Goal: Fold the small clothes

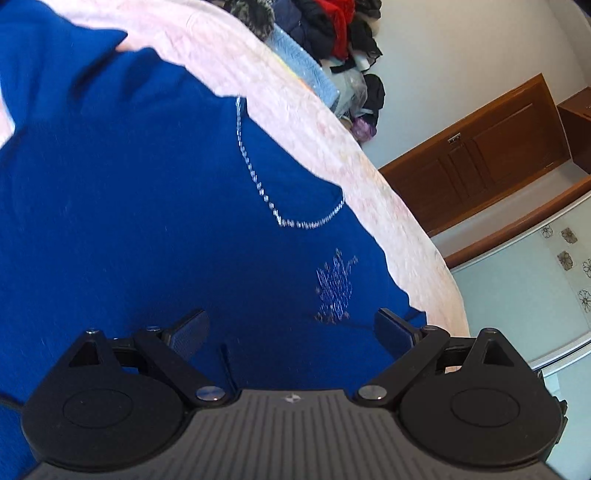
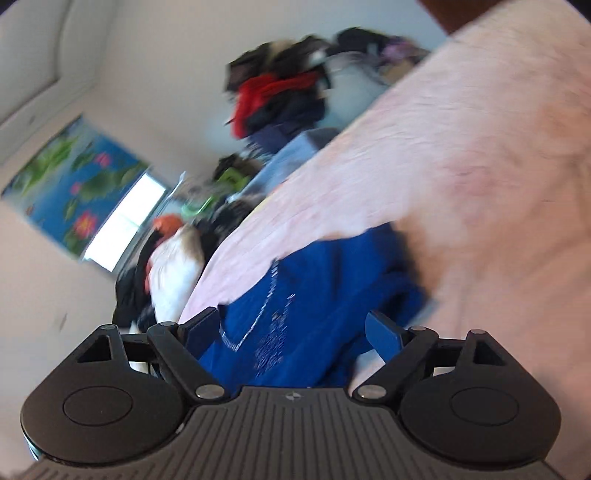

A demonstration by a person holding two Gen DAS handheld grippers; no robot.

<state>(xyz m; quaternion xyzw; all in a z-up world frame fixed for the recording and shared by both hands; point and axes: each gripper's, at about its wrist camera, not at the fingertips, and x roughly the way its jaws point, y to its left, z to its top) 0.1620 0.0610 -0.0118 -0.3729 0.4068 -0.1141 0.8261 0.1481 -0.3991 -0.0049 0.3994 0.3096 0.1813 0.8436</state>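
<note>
A royal-blue garment [image 1: 147,206] with a silver beaded neckline and a small sparkly motif lies on a pale pink bedsheet [image 1: 314,122]. My left gripper [image 1: 291,332] is open just above the garment's near edge, its fingers apart with blue cloth between them. In the blurred right wrist view the same blue garment [image 2: 310,295] lies bunched on the pink sheet [image 2: 461,155]. My right gripper [image 2: 291,332] is open, its fingers spread on either side of the cloth's near edge.
A pile of dark and red clothes [image 1: 332,33] sits at the far end of the bed, also in the right wrist view [image 2: 280,96]. A brown wooden cabinet [image 1: 480,155] stands beyond the bed's right edge. More clothes [image 2: 173,266] lie left of the sheet.
</note>
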